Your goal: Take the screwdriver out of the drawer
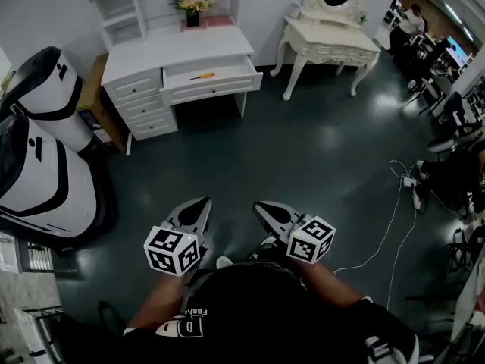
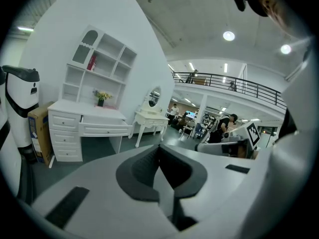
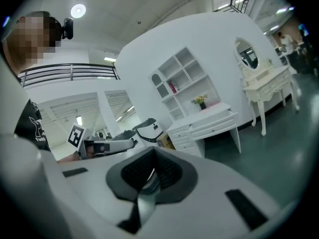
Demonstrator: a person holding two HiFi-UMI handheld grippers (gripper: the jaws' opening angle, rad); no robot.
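Lying in the open drawer (image 1: 227,83) of the white desk (image 1: 170,50), the orange-handled screwdriver (image 1: 201,76) is beyond reach, hence left gripper (image 1: 203,203) and right gripper (image 1: 260,205) hang closed, empty.

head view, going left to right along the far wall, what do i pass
white and black machine → cardboard box → white desk, screwdriver in its open drawer → dressing table → standing person

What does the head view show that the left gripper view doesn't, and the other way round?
Only the head view looks down into the open drawer, where the screwdriver lies. Only the left gripper view shows a balcony railing and ceiling lights. Both show the white desk, its flowers and the dressing table.
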